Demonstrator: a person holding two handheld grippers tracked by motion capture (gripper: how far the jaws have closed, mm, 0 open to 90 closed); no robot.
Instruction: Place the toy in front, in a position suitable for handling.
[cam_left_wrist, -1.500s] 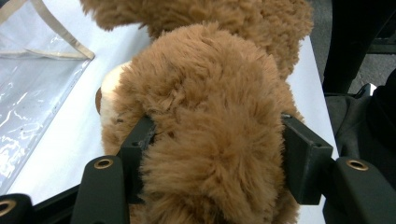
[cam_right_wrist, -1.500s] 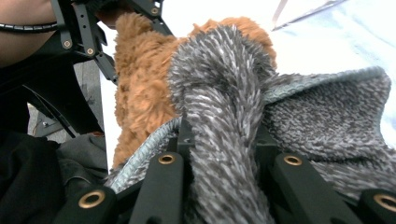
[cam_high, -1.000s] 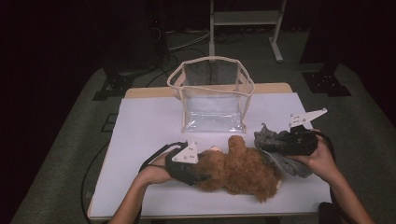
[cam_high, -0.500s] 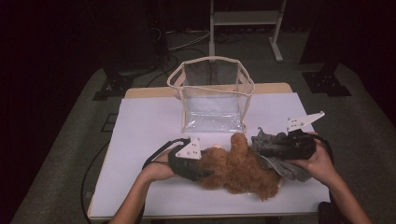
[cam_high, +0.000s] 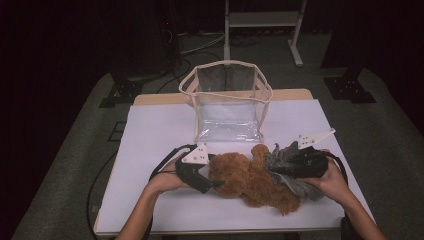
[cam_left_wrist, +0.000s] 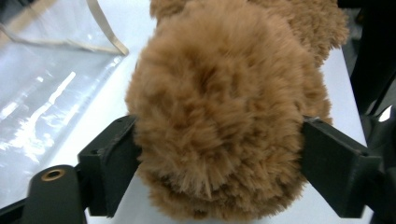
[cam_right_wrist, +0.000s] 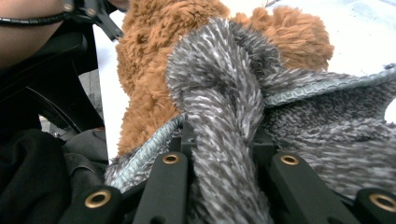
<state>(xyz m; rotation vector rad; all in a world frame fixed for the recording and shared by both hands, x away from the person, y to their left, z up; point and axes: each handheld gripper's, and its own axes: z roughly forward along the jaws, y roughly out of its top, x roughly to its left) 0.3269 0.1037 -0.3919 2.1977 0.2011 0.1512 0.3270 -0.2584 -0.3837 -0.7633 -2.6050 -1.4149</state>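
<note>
A brown plush toy (cam_high: 250, 181) lies on the white table near the front edge. My left gripper (cam_high: 214, 184) is at its left end. In the left gripper view the two black jaws press into the fur of a rounded part of the plush toy (cam_left_wrist: 219, 107) from both sides. A grey knit garment (cam_high: 285, 159) is bunched over the toy's right end. My right gripper (cam_high: 274, 169) is shut on a fold of that grey knit garment (cam_right_wrist: 224, 93), with the brown fur (cam_right_wrist: 149, 74) right behind it.
A clear plastic bag (cam_high: 227, 107) with beige trim stands open behind the toy at mid-table. The white tabletop (cam_high: 155, 135) is bare to the left. A metal stand (cam_high: 260, 20) and cables are on the floor beyond the table.
My right gripper has moved left and a little nearer, drawing the grey knit over the plush toy. The left gripper has stayed at the toy's left end.
</note>
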